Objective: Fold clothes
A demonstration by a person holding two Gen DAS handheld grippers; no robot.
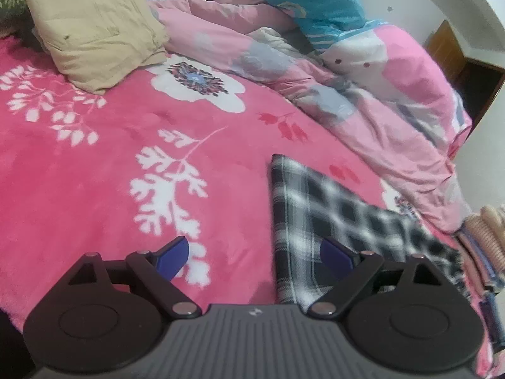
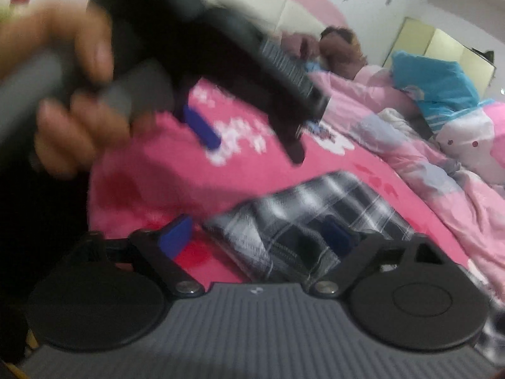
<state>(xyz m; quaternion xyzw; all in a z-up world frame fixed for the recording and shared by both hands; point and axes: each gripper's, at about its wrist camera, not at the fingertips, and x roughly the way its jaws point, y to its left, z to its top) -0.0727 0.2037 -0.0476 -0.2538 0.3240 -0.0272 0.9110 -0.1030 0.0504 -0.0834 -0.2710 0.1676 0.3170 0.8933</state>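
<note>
A black-and-white plaid garment lies flat on the pink floral bedspread, folded into a narrow shape near the bed's right edge. My left gripper is open and empty; its right finger hangs over the garment's near edge. In the right wrist view the same plaid garment lies just ahead of my right gripper, which is open with its right finger over the cloth. The left gripper, held in a hand, crosses the upper left of that blurred view.
A folded beige garment sits at the bed's far left. A rumpled pink quilt and a blue pillow fill the far right side. A person lies at the head of the bed. A stack of items stands off the right edge.
</note>
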